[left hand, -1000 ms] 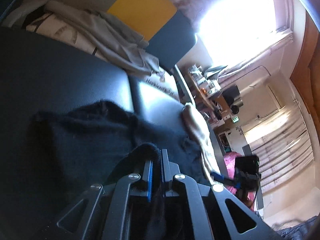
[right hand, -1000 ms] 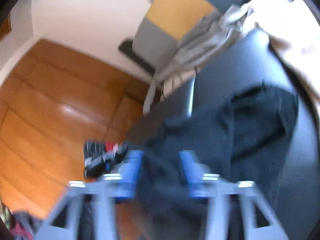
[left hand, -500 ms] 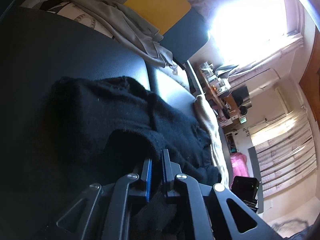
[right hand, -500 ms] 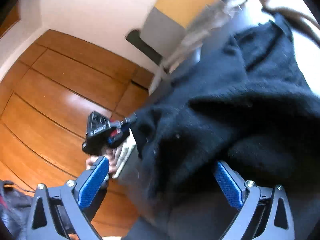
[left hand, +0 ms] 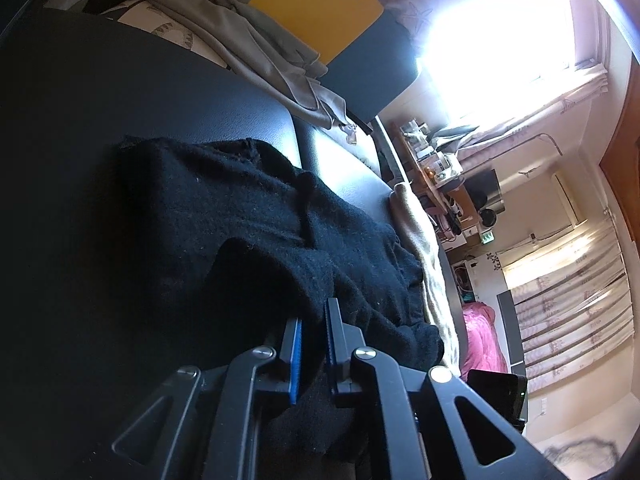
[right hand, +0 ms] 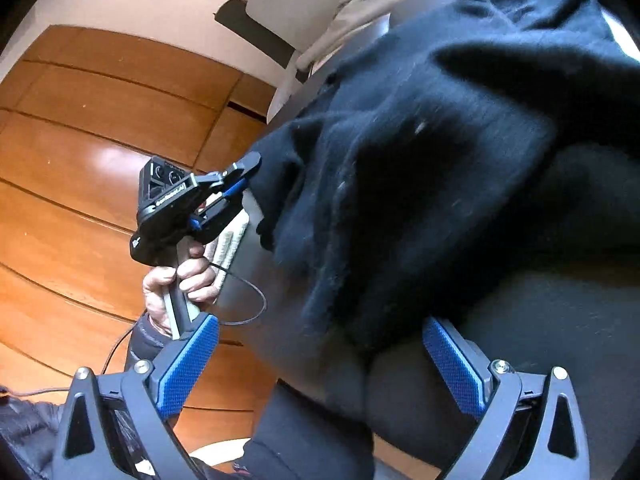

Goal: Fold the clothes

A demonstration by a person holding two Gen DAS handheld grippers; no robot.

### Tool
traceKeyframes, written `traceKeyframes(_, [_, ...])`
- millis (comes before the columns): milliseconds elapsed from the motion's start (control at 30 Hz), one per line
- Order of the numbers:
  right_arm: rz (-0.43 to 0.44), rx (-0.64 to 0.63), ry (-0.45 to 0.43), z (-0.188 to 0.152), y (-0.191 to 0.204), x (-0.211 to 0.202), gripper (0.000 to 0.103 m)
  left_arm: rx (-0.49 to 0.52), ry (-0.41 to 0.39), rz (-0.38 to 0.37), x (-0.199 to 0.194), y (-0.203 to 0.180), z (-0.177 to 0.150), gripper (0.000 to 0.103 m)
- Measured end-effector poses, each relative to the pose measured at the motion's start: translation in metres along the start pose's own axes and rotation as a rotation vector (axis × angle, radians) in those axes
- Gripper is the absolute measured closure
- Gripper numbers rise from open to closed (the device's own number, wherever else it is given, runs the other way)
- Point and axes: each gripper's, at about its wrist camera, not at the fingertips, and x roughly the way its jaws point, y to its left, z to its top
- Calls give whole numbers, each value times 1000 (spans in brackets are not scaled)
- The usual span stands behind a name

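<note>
Left wrist view: the left gripper (left hand: 310, 340) is closed almost fully, its blue pads pinching a raised fold of the black knit garment (left hand: 260, 216). The rest of the garment lies rumpled on the dark padded surface (left hand: 100, 92), spreading from the near fingers toward the far middle of the scene. A beige cloth (left hand: 424, 240) lies along the garment's right edge, touching it. Farther off, a grey cloth (left hand: 264, 52) is draped over the far end of the surface, in front of a yellow and dark panel (left hand: 320, 4). A bright window (left hand: 500, 40) and curtains occupy the far right.

Right wrist view: the right gripper (right hand: 320, 364) stands at its widest, with the pads well apart and pressing on nothing. The lower edge of the black knit garment (right hand: 440, 140) hangs just beyond and between the two fingers, above the dark surface (right hand: 520, 340). At left, a person's hand (right hand: 180, 280) grips the handle of the left gripper (right hand: 240, 178), whose fingertips meet the garment's left edge. A thin cable (right hand: 244, 296) loops below that hand. The wooden floor (right hand: 80, 160) fills the left of the view.
</note>
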Motion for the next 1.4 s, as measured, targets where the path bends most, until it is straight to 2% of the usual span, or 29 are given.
traceKeyframes(33, [1, 8, -9, 0, 0, 0, 0, 0, 0, 0, 0, 0, 0, 96])
traceKeyframes(100, [27, 37, -18, -1, 2, 3, 10, 0, 0, -1, -1, 0, -1, 96])
traceKeyframes(233, [-13, 59, -34, -2, 4, 16, 13, 4, -3, -6, -1, 2, -2, 96])
traceKeyframes(333, [-50, 75, -44, 2, 2, 18, 28, -9, -5, -14, -1, 5, -3, 95])
traceKeyframes(367, [-88, 80, -38, 1, -1, 17, 52, -12, -6, -15, -1, 7, -3, 95])
traceKeyframes(400, [-112, 89, -31, 0, -4, 15, 94, -12, -6, -16, -1, 7, -4, 95])
traceKeyframes(433, [-112, 103, -25, -2, -8, 15, 90, -11, -6, -16, -1, 8, -4, 95])
traceKeyframes(567, [-92, 118, -19, -12, -17, 7, 91, 19, -7, -18, -6, 8, -8, 95])
traceKeyframes(667, [-12, 112, -58, -13, -16, -11, 91, 46, -23, -29, -13, 2, -11, 95])
traceKeyframes(733, [50, 91, -106, -8, -10, -28, 91, 53, -48, -72, -21, -5, -7, 95])
traceKeyframes(833, [114, 33, -200, 15, 10, -53, 91, 61, -90, -117, -30, -16, 4, 95])
traceKeyframes(933, [120, -11, -292, 50, 19, -80, 91, 94, -128, -103, -28, -34, 27, 95])
traceKeyframes(1133, [113, 42, -404, 126, -7, -100, 91, 79, -185, -50, -11, -45, 75, 95])
traceKeyframes(1200, [140, 97, -402, 145, -23, -99, 86, 53, -192, 5, -4, -39, 86, 95])
traceKeyframes(1233, [141, 125, -402, 153, -32, -100, 82, 44, -190, 9, -1, -36, 88, 95])
traceKeyframes(1267, [136, 137, -399, 159, -37, -99, 67, 45, -191, 14, -2, -34, 88, 94])
traceKeyframes(1300, [130, 142, -397, 163, -41, -100, 57, 68, -197, 43, -4, -32, 85, 89])
traceKeyframes(1333, [126, 135, -399, 162, -43, -103, 39, 93, -202, 74, -6, -30, 81, 86])
traceKeyframes(1367, [122, 127, -401, 161, -45, -107, 35, 139, -194, 128, -8, -27, 75, 84])
traceKeyframes(1400, [118, 119, -403, 159, -47, -111, 35, 184, -184, 181, -11, -25, 69, 83])
